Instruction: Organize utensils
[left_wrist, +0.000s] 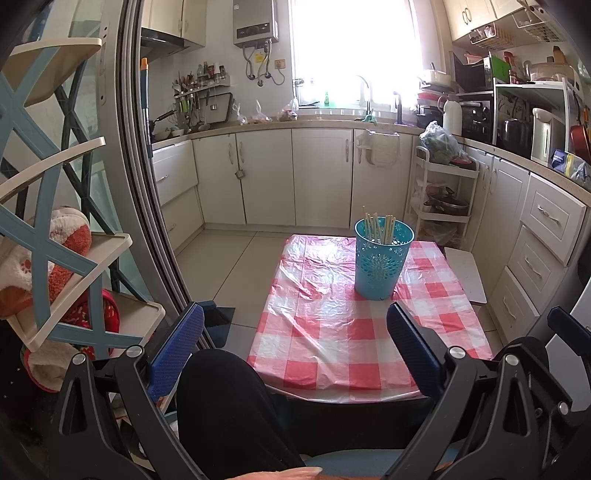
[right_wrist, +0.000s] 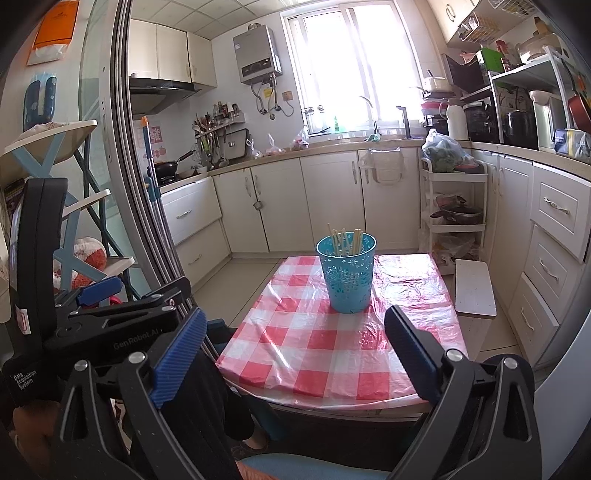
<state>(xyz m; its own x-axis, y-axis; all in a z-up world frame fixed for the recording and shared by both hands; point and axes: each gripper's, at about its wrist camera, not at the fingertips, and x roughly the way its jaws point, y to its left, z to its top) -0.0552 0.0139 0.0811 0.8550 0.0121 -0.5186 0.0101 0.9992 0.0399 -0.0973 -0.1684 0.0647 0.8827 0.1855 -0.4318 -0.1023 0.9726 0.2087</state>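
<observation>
Chopsticks (left_wrist: 378, 229) stand in blue cup (left_wrist: 382, 266) mid-table (left_wrist: 314, 350). Left gripper (left_wrist: 295, 332) and right gripper (right_wrist: 295, 332) both spread wide, empty, held back near table edge. Looks finished or pre-start; nothing loose left to grab.

The left gripper (left_wrist: 294, 343) was made of black plastic arms with round silver screws, and its fingers (left_wrist: 177, 347) were covered with bumpy blue pads. The right gripper (right_wrist: 295, 345) was built the same way. White words, "GenRobot.AI" and "Data Acquisition System", were printed on the left gripper's black body. Black trousers (left_wrist: 225, 410) were worn on the legs, and a bit of bare skin was seen.
</observation>
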